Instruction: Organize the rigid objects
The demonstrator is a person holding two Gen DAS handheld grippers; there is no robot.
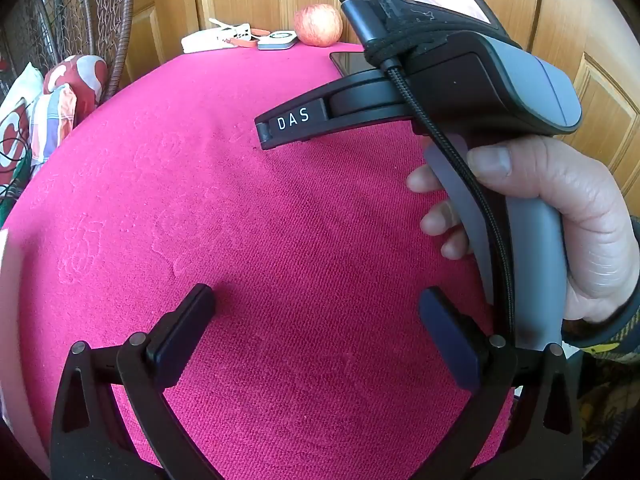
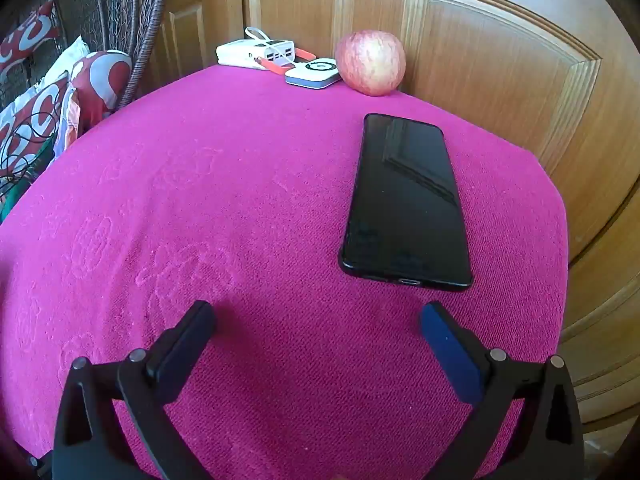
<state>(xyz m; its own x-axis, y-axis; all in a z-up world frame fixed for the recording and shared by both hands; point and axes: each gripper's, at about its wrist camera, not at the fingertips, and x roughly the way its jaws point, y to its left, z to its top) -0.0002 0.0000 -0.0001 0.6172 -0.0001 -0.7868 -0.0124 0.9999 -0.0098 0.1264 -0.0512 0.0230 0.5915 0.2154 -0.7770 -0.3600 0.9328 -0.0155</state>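
A black phone [image 2: 406,200] lies flat on the pink cloth [image 2: 240,200], just ahead and right of my open, empty right gripper [image 2: 316,320]. A red apple [image 2: 370,62], a small white and blue device [image 2: 312,74] and a white power bank [image 2: 256,54] with an orange cord sit at the far edge. My left gripper [image 1: 316,304] is open and empty over bare cloth [image 1: 240,220]. In its view the right gripper body [image 1: 480,80], held in a hand, hides most of the phone [image 1: 348,62]; the apple [image 1: 319,24] and power bank [image 1: 216,38] show behind.
A wooden panelled door [image 2: 480,40] stands right behind the table. Red and white cushions [image 2: 48,112] and a wicker chair frame [image 2: 132,20] are at the left. The table edge drops off at the right [image 2: 560,240].
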